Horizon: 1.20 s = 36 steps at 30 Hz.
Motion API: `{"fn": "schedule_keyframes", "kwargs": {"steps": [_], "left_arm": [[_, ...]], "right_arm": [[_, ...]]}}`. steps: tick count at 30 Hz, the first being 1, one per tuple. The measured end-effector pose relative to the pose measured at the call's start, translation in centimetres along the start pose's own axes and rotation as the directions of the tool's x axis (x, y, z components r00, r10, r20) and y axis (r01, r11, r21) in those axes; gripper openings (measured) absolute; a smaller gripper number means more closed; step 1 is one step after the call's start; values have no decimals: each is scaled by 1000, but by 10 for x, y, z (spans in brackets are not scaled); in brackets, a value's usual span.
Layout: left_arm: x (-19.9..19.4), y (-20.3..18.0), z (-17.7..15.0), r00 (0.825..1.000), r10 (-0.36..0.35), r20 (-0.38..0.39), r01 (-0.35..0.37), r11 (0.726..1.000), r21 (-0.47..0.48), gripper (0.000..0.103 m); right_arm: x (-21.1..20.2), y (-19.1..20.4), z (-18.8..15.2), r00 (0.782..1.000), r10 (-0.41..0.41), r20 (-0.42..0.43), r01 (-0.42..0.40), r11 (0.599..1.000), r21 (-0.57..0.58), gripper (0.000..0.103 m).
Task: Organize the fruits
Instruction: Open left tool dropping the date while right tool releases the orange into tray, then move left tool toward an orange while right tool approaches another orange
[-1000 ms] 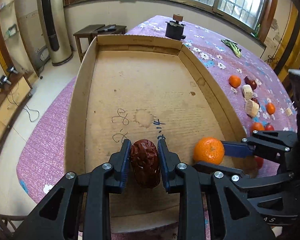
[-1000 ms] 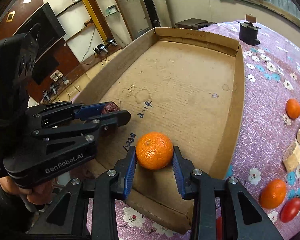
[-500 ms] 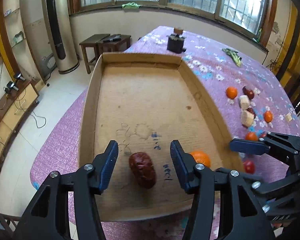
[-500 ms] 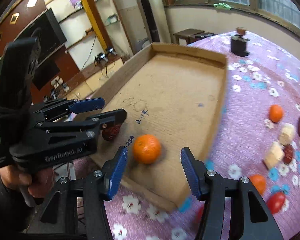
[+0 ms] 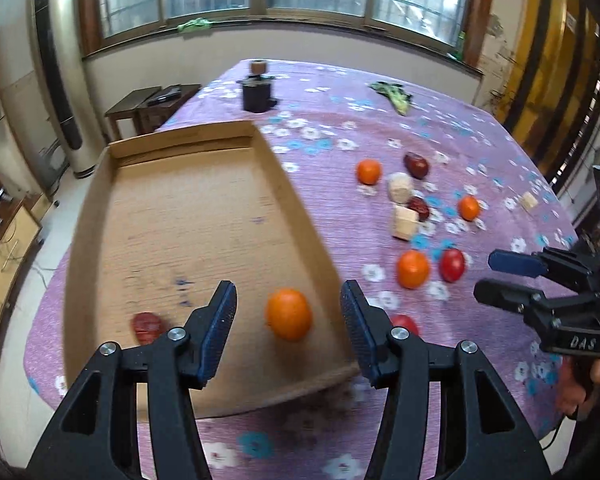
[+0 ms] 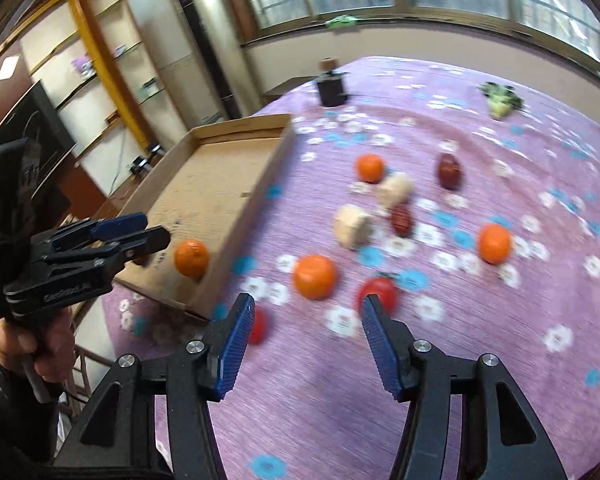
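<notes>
A cardboard tray point(image 5: 300, 216) lies on the purple flowered cloth. An orange point(image 5: 289, 319) and a dark red date point(image 5: 148, 326) rest at its near end. My left gripper point(image 5: 288, 294) hovers open above the orange, touching nothing. My right gripper point(image 6: 307, 306) is open over the cloth to the right of the tray, just short of an orange point(image 6: 315, 277) and a red tomato point(image 6: 378, 292). A second tomato point(image 6: 258, 326) lies by its left finger. More oranges point(image 6: 495, 243), dates point(image 6: 401, 219) and beige chunks point(image 6: 353, 226) are scattered beyond.
A black holder with a wooden knob point(image 5: 256, 94) and a green vegetable point(image 5: 392, 94) sit at the far end of the table. A small beige cube point(image 5: 529, 200) lies far right. A low side table point(image 5: 148, 100) stands past the table's left edge.
Both grippers opened and let go of the date and the orange, which now lie in the tray. Both pulled back and up; the right one swung right over the loose fruit.
</notes>
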<state>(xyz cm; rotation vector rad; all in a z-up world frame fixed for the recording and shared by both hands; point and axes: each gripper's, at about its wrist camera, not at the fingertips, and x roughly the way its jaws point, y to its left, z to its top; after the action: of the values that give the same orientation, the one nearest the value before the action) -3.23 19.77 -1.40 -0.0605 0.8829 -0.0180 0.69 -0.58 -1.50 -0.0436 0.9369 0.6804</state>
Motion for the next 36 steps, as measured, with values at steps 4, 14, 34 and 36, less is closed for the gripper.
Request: {"fn": "schedule_keyframes", "kwargs": {"steps": [4,14,34,36], "left_arm": [[1,-18,0,1000,-27,-7,27,999,27,53],[8,-59,3,996,-78,-34,81,992,97,53],[47,-90,6,989,-98,-110,113,983,146,53],[53,-91,7,989,-93,-118,111,982,150,53]], "right_arm": [[-13,-19,-6,1000,-28,15,27,999,29,57],[-29,-51,-18,997,-70,35,67,994,85,57],[-31,-78,-9,990,-129,53,122,986,118,58],[-26,-82,-6,989,-137,49,130,984,124,57]]}}
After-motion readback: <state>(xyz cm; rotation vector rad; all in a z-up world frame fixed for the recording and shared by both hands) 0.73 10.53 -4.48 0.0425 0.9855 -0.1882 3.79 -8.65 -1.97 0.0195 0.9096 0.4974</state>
